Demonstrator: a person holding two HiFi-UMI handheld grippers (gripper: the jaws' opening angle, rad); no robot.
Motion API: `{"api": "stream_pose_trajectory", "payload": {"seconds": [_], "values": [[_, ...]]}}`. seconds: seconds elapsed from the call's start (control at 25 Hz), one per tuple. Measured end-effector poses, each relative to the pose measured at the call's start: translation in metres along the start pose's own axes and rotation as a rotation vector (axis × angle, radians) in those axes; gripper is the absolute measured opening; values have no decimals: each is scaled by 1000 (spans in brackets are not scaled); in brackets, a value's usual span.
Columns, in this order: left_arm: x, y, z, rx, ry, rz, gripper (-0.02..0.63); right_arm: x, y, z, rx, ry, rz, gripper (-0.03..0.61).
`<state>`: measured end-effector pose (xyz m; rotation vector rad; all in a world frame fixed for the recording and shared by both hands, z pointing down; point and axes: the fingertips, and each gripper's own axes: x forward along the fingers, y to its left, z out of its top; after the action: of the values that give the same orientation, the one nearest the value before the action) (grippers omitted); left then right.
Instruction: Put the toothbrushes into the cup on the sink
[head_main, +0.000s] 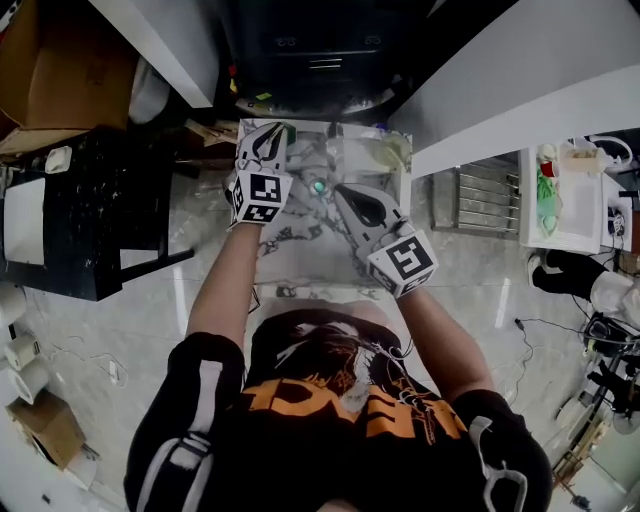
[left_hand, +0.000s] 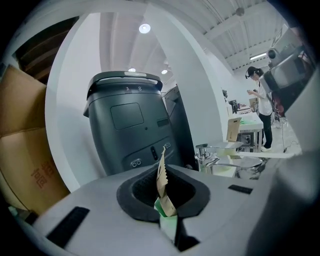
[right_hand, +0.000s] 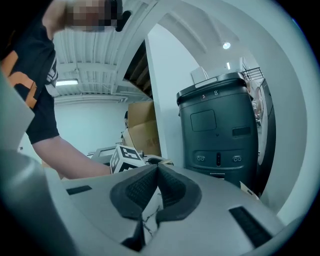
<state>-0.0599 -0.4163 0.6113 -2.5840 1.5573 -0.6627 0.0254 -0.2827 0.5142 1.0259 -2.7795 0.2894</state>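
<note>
A tall dark grey machine (left_hand: 127, 125) fills the space ahead of both my grippers, beyond the far edge of the marble sink counter (head_main: 300, 262) that I lean over. My left gripper (head_main: 268, 140) is nearly closed, pinching a toothbrush packet (left_hand: 162, 175) of brown paper with a green part. The packet stands upright between the pads, its serrated end poking out ahead of them. A chrome faucet (left_hand: 206, 159) sits ahead and to the right of this gripper. My right gripper (head_main: 342, 195) has its jaws pressed together with nothing between them. Just ahead of its tips, between the two grippers, lies a small round green thing (head_main: 319, 186). It may be the cup, but I cannot be sure. To do this step well, I judge I should keep the packet upright, bring it straight over the cup's mouth, lower it inside, and only then loosen the pinch.
</note>
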Motion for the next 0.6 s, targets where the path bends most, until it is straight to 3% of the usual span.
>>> {"api": "stream_pose_trajectory", "payload": {"seconds": [0.12,0.32,0.52,0.6], "values": [[2,-1,-7,-10,10,-16,49,5,3,-4,3,18,7,14],[1,-6,-4,-8,0,-44,167,4,8,-2,3,17,6,14],[-15,-2,20,32,-56,-25,168,-3,11,2,3,-1,-5,14],[-30,-3,34,42,-87,-4,140,-10,10,4,9,-15,-16,14]]}}
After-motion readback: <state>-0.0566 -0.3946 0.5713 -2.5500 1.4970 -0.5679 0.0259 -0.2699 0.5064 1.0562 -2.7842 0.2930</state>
